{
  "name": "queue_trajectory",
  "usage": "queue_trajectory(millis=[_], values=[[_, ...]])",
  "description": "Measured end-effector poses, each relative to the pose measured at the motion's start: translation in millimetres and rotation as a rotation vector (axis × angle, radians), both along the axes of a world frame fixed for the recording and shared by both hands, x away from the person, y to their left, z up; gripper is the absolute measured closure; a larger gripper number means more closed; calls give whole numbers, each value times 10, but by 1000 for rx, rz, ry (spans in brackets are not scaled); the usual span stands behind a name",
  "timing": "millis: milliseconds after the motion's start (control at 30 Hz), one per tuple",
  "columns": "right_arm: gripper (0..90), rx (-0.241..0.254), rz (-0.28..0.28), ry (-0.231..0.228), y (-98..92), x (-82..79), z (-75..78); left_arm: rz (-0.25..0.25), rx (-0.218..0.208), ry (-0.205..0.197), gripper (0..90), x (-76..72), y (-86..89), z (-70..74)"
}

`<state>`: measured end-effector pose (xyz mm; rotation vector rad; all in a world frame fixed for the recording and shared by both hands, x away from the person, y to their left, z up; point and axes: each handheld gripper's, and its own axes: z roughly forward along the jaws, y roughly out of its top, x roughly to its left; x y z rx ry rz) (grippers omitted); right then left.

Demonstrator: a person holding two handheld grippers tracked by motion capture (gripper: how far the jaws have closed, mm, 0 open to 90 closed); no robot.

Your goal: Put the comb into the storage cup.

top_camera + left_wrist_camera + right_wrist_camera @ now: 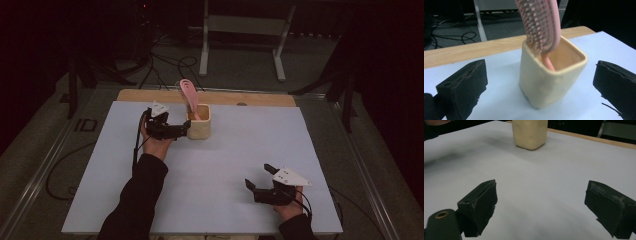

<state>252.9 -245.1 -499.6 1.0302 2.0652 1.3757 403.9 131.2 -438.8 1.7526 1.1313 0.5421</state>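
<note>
Starting at the left, we see the left tongs (187,129) level above the white worktop (220,165), their jaws spread to their widest and gripping nothing. Right in front of them, touching neither jaw, stands a cream square cup (551,75), upright, and a pink hairbrush (541,27) rests in it handle down, the bristled head leaning out over the rim toward these tongs. We judge the cup to be stiff, smooth-walled and probably ceramic, so heavy enough to stay put but liable to slip or chip under a hard squeeze. The best hold would be across two opposite flat walls, about halfway up, below the brush. The brush looks light and plastic, with a springy head that would give under the jaws. We would take it by the solid edge of the head or the neck, then lift straight up so the cup does not tip. Further right, well apart from the cup, the right tongs (259,176) hang just over the bare worktop, jaws also wide and empty, pointing toward the cup.
</note>
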Motion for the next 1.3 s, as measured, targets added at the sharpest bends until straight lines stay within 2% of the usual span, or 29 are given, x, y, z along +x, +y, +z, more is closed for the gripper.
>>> queue_trajectory(millis=[67,133,167,200,300,333,367,400,433,467,633,733,767,800,900,933,1100,1133,1300], values=[[106,-1,1,0,3,-1,0,-9,7,6,2,-50,44,-21],[106,-3,2,-2,4,0,-1,-4,5,-7,2,-149,119,-48],[106,-3,2,-2,4,0,-1,-4,5,-7,2,-149,119,-48],[106,-3,1,-1,6,-1,-2,-4,-13,-11,2,-219,175,-68],[106,-2,2,-1,9,-1,-3,-4,-19,-12,2,-285,227,-92],[106,-2,2,-1,13,-2,-3,-14,-40,-3,2,-355,284,-118],[106,-2,2,-1,13,-2,-3,-14,-40,-3,2,-355,284,-118],[106,-2,1,2,16,-4,-4,-17,-66,-1,2,-433,341,-144],[106,-2,1,2,16,-4,-4,-17,-66,-1,2,-433,341,-144],[106,-4,2,1,18,-2,-6,-16,-75,-5,2,-508,393,-167],[106,-1,3,-1,22,-4,-7,-31,-89,-3,2,-644,489,-207],[106,1,2,-1,25,-2,-10,-46,-56,-13,2,-767,554,-245],[106,1,2,-1,25,-2,-10,-46,-56,-13,2,-767,554,-245],[106,0,3,-2,27,-4,-9,-53,-36,-16,2,-823,587,-270],[105,1,3,-1,31,-4,-11,-51,-35,-30,2,-885,626,-293],[106,-2,5,1,36,-1,-14,-52,-33,-39,2,-946,669,-316],[105,-1,6,1,45,-1,-17,-56,-12,-38,2,-1060,749,-366],[105,-2,4,4,48,-2,-19,-54,10,-37,2,-1118,784,-391],[105,-1,5,1,50,-6,-15,-54,12,-39,2,-1199,862,-422]])
